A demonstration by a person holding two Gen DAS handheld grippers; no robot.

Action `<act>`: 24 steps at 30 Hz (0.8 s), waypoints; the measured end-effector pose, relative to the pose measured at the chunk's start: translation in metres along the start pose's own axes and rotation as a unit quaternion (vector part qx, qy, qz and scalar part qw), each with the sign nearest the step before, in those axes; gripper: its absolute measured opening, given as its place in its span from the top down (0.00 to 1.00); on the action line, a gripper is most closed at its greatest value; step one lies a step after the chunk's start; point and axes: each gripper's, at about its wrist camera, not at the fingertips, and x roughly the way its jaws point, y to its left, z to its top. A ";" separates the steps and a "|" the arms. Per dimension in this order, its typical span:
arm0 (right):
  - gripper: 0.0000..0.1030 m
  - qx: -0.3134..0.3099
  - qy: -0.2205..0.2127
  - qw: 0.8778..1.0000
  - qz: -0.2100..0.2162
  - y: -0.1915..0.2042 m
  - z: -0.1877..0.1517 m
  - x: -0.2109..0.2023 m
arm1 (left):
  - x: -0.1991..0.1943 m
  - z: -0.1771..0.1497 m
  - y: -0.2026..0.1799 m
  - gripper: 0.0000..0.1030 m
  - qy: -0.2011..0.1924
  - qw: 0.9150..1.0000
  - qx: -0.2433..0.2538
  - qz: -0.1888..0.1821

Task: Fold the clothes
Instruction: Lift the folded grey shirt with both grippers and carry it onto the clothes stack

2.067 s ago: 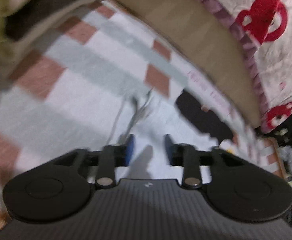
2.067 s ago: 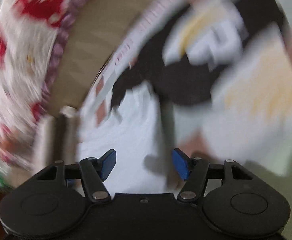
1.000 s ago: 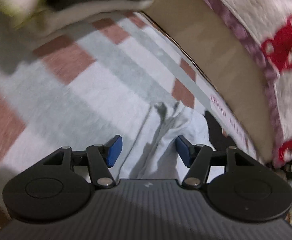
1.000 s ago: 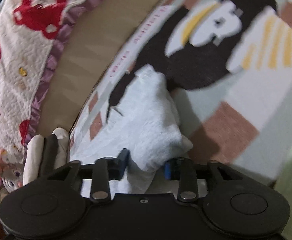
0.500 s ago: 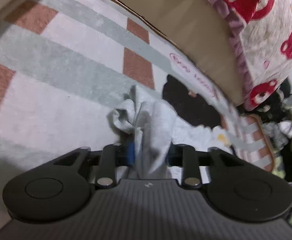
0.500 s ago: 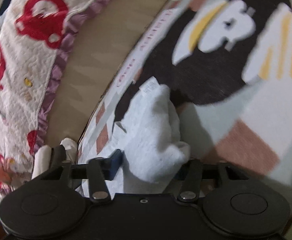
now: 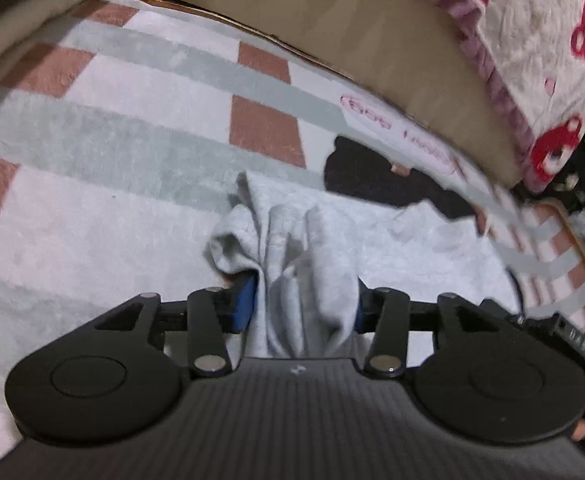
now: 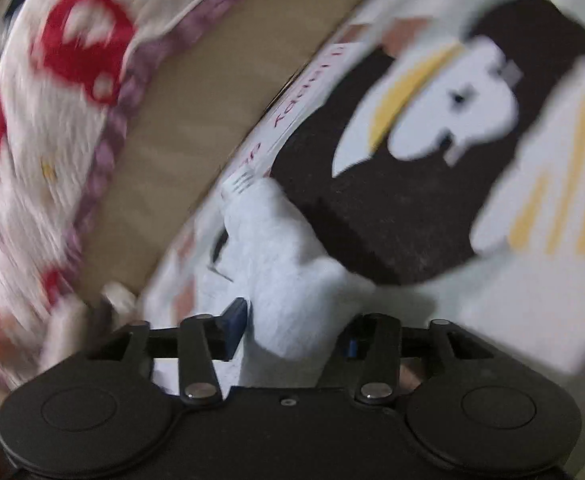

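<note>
L gripper [image 7: 306, 304] clamped bunched grey-white garment [image 7: 292, 248] at lower centre of frame over checked mat [image 7: 132, 128]; R gripper [image 8: 292, 330] likewise pinched garment [image 8: 276, 264], lower centre.

No readable text. Pink lettering along the rug [image 7: 164, 168] edge by the bed [image 7: 372, 40] is blurred, illegible in both views [image 8: 292, 108]. No labels, brands or numbers legible anywhere.
</note>
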 end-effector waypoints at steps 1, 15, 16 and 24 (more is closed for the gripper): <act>0.45 -0.002 -0.002 1.000 0.001 0.002 -0.001 0.002 | 0.001 0.000 -0.003 0.57 0.001 1.000 0.011 0.003; 0.75 -0.275 -0.031 0.961 -0.019 0.102 0.006 -0.009 | -0.054 0.008 -0.079 0.80 -0.078 0.973 0.198 0.085; 0.75 -0.291 -0.033 0.956 -0.010 0.115 0.008 -0.010 | -0.069 0.013 -0.078 0.80 -0.099 0.972 0.193 0.087; 0.75 -0.375 -0.024 0.920 0.108 0.253 0.017 0.003 | -0.198 0.059 -0.057 0.80 -0.266 0.947 0.134 0.119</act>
